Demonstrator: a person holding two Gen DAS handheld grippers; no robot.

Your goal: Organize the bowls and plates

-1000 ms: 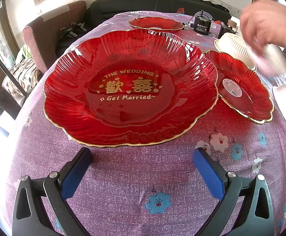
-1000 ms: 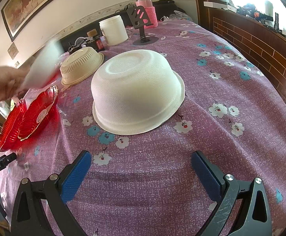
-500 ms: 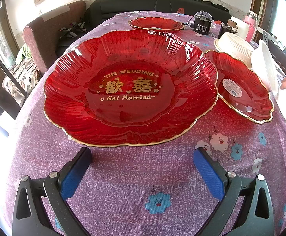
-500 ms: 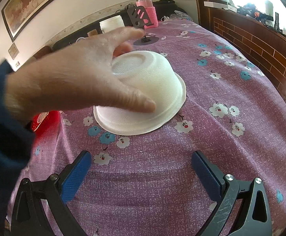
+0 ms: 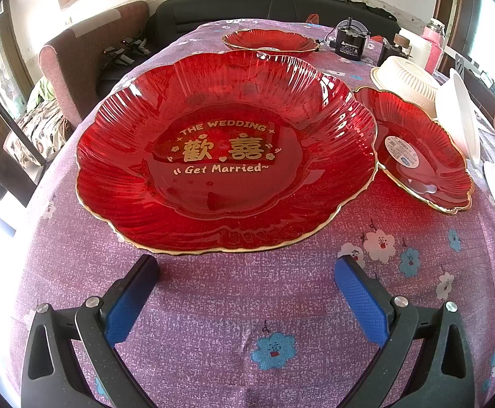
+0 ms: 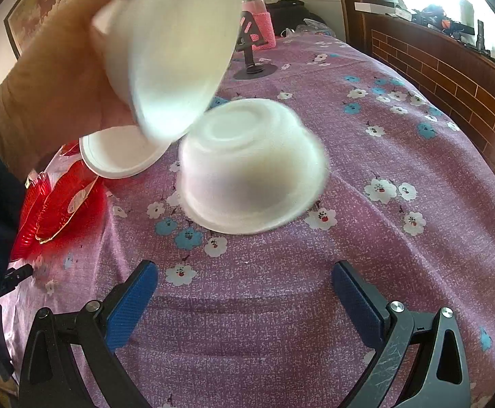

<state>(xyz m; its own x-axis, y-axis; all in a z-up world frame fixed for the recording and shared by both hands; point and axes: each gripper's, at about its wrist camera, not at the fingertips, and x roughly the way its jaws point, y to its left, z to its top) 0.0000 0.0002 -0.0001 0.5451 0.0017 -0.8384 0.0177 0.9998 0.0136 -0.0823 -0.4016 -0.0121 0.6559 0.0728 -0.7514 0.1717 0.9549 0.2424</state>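
Bench [image 5: 213, 323]: purple speckled cloth with printed flowers.

Red glass plates, scalloped, ribbed, gold-rimmed: three. Large plate [image 5: 225, 151], gold wedding lettering, just ahead of the left gripper [image 5: 245, 292]; medium plate [image 5: 417, 149] beside it to the right; far plate [image 5: 270, 40] behind.

White foam bowls: overturned bowl [image 6: 252, 166] on the cloth ahead of the right gripper [image 6: 244, 292]; blurred bowl [image 6: 176, 47] tilted in a bare hand [image 6: 60, 78].

Cream ribbed bowl [image 5: 405, 80]: one, upside down.

Both grippers: jaws spread wide, holding nothing.

Left tongs [image 5: 246, 273] gaping before large red plate [image 5: 226, 151]; smaller red plate [image 5: 421, 149] overlaps its right rim.
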